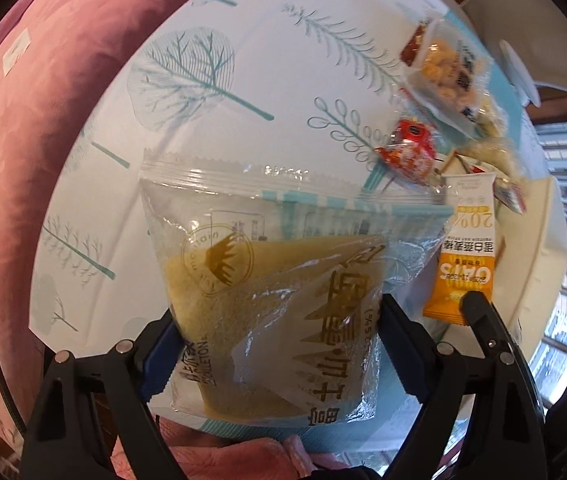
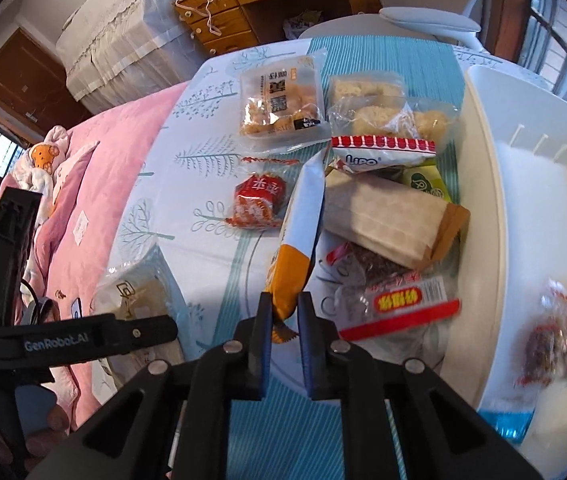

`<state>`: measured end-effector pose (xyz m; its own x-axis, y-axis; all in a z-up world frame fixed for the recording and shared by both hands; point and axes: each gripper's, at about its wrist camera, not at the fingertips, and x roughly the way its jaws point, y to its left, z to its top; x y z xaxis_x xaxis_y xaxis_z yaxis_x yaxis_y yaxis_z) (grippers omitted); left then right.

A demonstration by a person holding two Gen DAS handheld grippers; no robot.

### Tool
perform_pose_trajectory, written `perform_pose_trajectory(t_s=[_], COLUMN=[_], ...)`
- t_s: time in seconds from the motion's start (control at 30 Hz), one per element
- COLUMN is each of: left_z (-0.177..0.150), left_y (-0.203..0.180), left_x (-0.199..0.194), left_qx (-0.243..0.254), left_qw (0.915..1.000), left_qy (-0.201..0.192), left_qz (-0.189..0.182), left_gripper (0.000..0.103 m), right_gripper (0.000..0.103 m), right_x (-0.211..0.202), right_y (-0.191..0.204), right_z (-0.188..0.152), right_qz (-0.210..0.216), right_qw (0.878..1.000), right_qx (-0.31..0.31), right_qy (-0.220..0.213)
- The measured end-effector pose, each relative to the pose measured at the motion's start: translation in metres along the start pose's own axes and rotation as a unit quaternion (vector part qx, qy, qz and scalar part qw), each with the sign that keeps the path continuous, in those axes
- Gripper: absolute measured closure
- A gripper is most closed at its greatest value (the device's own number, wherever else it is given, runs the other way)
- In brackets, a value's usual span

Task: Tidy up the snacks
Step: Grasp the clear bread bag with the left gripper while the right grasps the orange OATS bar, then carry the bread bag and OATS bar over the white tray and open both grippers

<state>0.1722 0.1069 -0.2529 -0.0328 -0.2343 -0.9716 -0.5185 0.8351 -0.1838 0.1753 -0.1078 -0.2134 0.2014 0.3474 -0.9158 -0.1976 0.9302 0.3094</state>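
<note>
My left gripper (image 1: 275,340) is shut on a clear bag of yellow cake (image 1: 267,280), its blue pads pressing both sides, and holds it above the tree-print tablecloth (image 1: 243,80). My right gripper (image 2: 285,304) is shut on the lower end of an orange-and-white oat bar packet (image 2: 301,220), which stands upright over the snack pile. In the left wrist view the same oat bar packet (image 1: 463,256) hangs at the right. In the right wrist view the cake bag (image 2: 135,292) shows at the lower left.
A white bin (image 2: 483,200) stands at the right with a red-wrapped snack (image 2: 551,344) inside. Beside it lie a brown paper pack (image 2: 387,220), a Lipo packet (image 2: 379,152), a red candy (image 2: 255,200) and a clear fried-snack pack (image 2: 279,108). Pink bedding (image 2: 95,184) borders the table's left.
</note>
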Motion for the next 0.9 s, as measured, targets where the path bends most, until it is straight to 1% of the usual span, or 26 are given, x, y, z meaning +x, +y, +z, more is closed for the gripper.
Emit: perform_pose_trajectory(t_s=[0.17, 0.27, 0.43, 0.53, 0.6, 0.7, 0.9], left_z=[0.004, 0.0, -0.02, -0.033, -0.043, -0.051, -0.061], left_y=[0.007, 0.01, 0.005, 0.01, 0.016, 0.015, -0.006], left_x=[-0.022, -0.034, -0.047, -0.06, -0.074, -0.082, -0.093], left_qx=[0.038, 0.064, 0.107, 0.138, 0.156, 0.186, 0.237], left_qw=[0.999, 0.9974, 0.9928, 0.9885, 0.9856, 0.9801, 0.9677], left_qy=[-0.013, -0.022, -0.039, -0.045, -0.047, -0.048, -0.055], left_qz=[-0.019, -0.026, -0.035, -0.042, -0.045, -0.051, -0.065], left_gripper=[0.015, 0.015, 0.014, 0.014, 0.014, 0.014, 0.014], right_gripper=[0.092, 0.092, 0.092, 0.092, 0.092, 0.092, 0.092], right_x=[-0.021, -0.033, -0.056, -0.066, -0.074, -0.085, -0.11], right_y=[0.012, 0.021, 0.036, 0.044, 0.05, 0.054, 0.053], right_z=[-0.017, -0.025, -0.043, -0.053, -0.063, -0.075, -0.09], right_qz=[-0.008, -0.016, -0.032, -0.056, -0.064, -0.079, -0.113], right_qw=[0.999, 0.998, 0.995, 0.992, 0.99, 0.986, 0.977], right_qx=[0.034, 0.05, 0.065, 0.069, 0.077, 0.085, 0.097], right_qy=[-0.022, -0.039, -0.07, -0.088, -0.103, -0.118, -0.152])
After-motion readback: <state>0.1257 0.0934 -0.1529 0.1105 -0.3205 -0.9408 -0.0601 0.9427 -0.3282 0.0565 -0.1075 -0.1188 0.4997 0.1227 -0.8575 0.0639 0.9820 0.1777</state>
